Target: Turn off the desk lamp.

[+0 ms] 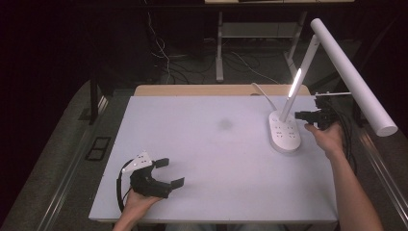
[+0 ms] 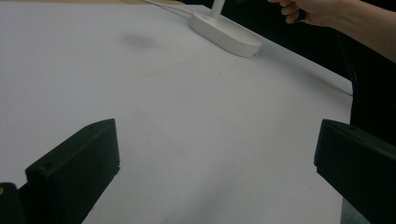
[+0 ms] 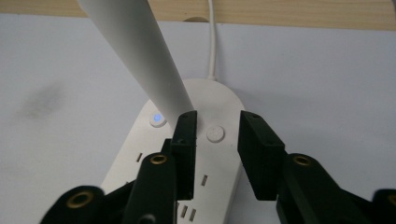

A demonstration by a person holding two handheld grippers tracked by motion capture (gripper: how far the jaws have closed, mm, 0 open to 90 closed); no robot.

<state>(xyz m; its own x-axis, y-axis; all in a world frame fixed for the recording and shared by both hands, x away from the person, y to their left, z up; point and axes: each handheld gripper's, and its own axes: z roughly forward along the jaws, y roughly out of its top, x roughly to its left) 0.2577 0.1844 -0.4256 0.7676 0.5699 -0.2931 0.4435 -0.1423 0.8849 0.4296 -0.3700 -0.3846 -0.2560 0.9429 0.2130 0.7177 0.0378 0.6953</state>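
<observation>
A white desk lamp stands at the table's right side. Its oval base (image 1: pixel 285 132) carries sockets and buttons, its slanted stem (image 1: pixel 294 89) glows, and its long tube head (image 1: pixel 353 72) reaches out to the right. My right gripper (image 1: pixel 303 115) hovers just right of the stem, over the base (image 3: pixel 219 154). In the right gripper view its jaws stand a little apart with nothing between them; a round white button (image 3: pixel 215 133) lies below the gap, and a blue-lit button (image 3: pixel 158 118) sits left of the stem (image 3: pixel 140 51). My left gripper (image 1: pixel 174 172) rests open at the front left.
The lamp's white cable (image 1: pixel 262 94) runs off the table's back edge. A faint dark smudge (image 1: pixel 224 124) marks the white table top (image 1: pixel 207 154). In the left gripper view the lamp base (image 2: pixel 226 33) lies far ahead, the other hand (image 2: pixel 322 11) beside it.
</observation>
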